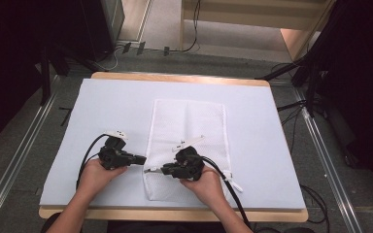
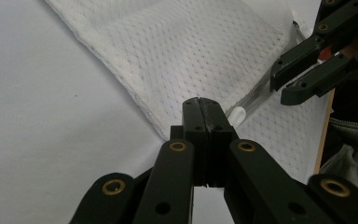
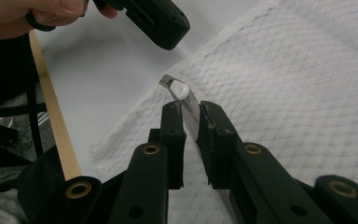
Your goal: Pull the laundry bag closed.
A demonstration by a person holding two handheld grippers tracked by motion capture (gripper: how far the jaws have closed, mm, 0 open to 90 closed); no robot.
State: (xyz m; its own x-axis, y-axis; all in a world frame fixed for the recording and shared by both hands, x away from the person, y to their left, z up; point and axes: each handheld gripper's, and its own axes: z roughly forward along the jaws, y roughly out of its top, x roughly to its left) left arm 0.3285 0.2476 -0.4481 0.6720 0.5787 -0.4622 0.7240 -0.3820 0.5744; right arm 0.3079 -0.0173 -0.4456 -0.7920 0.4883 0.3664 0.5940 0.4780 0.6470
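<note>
A white mesh bag lies flat on the pale mat. From its near left corner a thin silvery strip with a white tip sticks out. My right gripper stands open by only a narrow gap, and the strip runs through that gap. In the high view this gripper points left over the bag's near end. My left gripper is shut, its tips at the bag's edge just beside the white tip. I see nothing between its jaws. The two grippers face each other, close together.
The mat covers a wooden table whose near edge lies just behind the hands. Bare mat lies to the left of the bag and to its right. Cables, floor rails and black stands surround the table.
</note>
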